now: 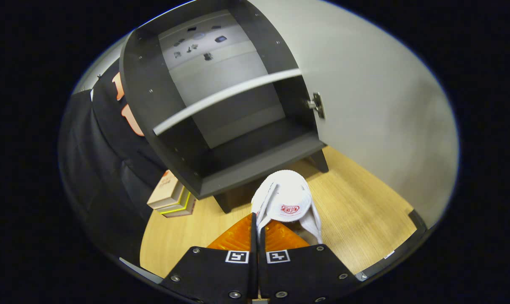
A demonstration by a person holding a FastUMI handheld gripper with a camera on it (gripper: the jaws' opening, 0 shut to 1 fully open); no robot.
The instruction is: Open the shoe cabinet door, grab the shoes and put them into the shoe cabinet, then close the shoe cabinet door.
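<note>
My gripper (257, 230) has its jaws pressed nearly together on the edge of a white slipper (286, 202), one finger each side of its side wall, so I'm gripping it. Slipper has a red logo patch on the upper, toe pointing away from me toward the cabinet. It sits just ahead of my fingers, above the wooden floor (356, 215); can't tell if it touches the floor or hangs clear.

Shoe cabinet (221, 126) is right beyond the slipper, dark grey, on short legs. Door (377, 105) is swung wide open to the right, pale inner face toward me, metal hinge (317, 104) at the cabinet's right edge. Inside, one light-edged shelf (227, 100) splits it into upper and lower compartments. Both look bare of shoes from here. The slipper is outside, in front of the bottom board, near the right front leg.

Left of the cabinet, on the floor against the black cloth wall (107, 169), there's a small stack of boxes (172, 198).
</note>
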